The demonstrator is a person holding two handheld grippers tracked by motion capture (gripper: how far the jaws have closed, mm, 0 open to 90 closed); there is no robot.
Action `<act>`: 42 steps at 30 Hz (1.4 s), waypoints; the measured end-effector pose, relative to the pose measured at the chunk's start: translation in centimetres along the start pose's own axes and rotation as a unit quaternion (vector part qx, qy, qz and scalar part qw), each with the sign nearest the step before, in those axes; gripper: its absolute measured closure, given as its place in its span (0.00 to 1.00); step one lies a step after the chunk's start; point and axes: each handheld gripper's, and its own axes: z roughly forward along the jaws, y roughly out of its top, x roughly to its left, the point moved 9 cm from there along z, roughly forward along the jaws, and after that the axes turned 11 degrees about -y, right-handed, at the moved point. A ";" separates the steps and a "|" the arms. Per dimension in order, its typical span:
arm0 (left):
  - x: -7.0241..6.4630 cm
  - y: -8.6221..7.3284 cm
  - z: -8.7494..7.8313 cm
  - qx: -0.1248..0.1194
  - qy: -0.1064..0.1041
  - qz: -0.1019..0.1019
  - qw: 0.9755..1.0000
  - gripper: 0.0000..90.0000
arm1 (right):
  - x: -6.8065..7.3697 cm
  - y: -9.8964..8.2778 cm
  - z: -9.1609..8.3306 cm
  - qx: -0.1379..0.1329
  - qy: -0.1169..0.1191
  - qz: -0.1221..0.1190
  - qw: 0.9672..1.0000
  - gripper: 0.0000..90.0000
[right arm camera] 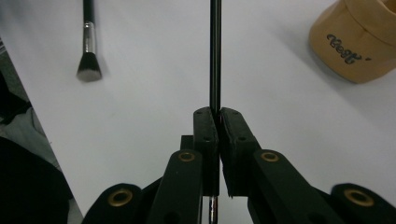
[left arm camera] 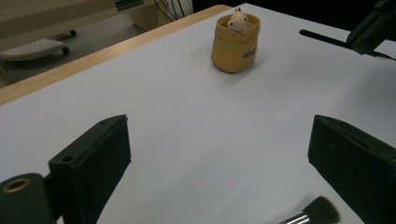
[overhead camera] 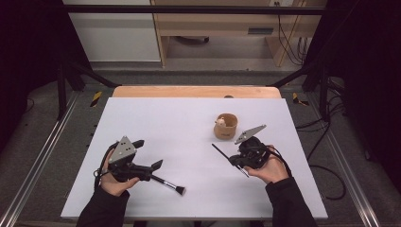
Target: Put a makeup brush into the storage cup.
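On the white surface (overhead camera: 142,118), toward its right half, the right gripper (overhead camera: 232,160) is clamping a thin black brush handle (right arm camera: 215,56) between its jaws. The right gripper view is showing the jaws pressed together on that rod, which is running straight out ahead of them, with a short length emerging behind. In the high view the rod is slanting up and to the left, clear of the surface, and the tan pot (overhead camera: 225,126) with a small pale figure inside is standing just beyond it, apart from it.

The left gripper (overhead camera: 151,165) is hovering over the near left part of the surface with its jaws standing wide and nothing between them. A second brush (overhead camera: 171,186), with a dark flat bristle head and a metal ferrule, is lying just beside that gripper's tip; whether it is touching a jaw cannot be told.

Assessment: the held handle is appearing light, stiff and smooth, so it is likely to swivel or slide in a pinch. A hold near mid-length is seeming steadier than one at an end. The lying brush is best taken by its handle or ferrule, as the bristles are looking soft and would be deforming under pressure.
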 end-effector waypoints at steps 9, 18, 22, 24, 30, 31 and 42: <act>-1.4 1.0 1.5 0.021 -0.012 0.031 0.999 0.06 | 0.8 0.4 -0.3 -0.001 0.018 -0.017 1.000 0.95; -2.5 1.3 3.0 0.041 -0.022 0.051 0.998 0.06 | 1.5 0.8 0.0 0.003 0.030 -0.025 0.999 0.95; -3.0 1.2 3.7 0.051 -0.026 0.060 0.997 0.06 | 1.7 0.8 0.2 0.005 0.033 -0.027 0.999 0.95; -3.2 1.2 3.9 0.052 -0.027 0.062 0.996 0.06 | 1.8 0.7 0.3 0.009 0.036 -0.029 0.999 0.95; -3.8 1.1 4.6 0.066 -0.035 0.072 0.995 0.06 | 2.3 0.8 0.8 0.009 0.045 -0.038 0.998 0.95; -3.9 1.1 4.8 0.069 -0.036 0.075 0.994 0.06 | 2.4 0.9 0.8 0.011 0.047 -0.040 0.998 0.95; -4.5 1.3 5.4 0.096 -0.036 0.109 0.989 0.06 | 3.2 1.2 1.4 0.013 0.061 -0.050 0.997 0.95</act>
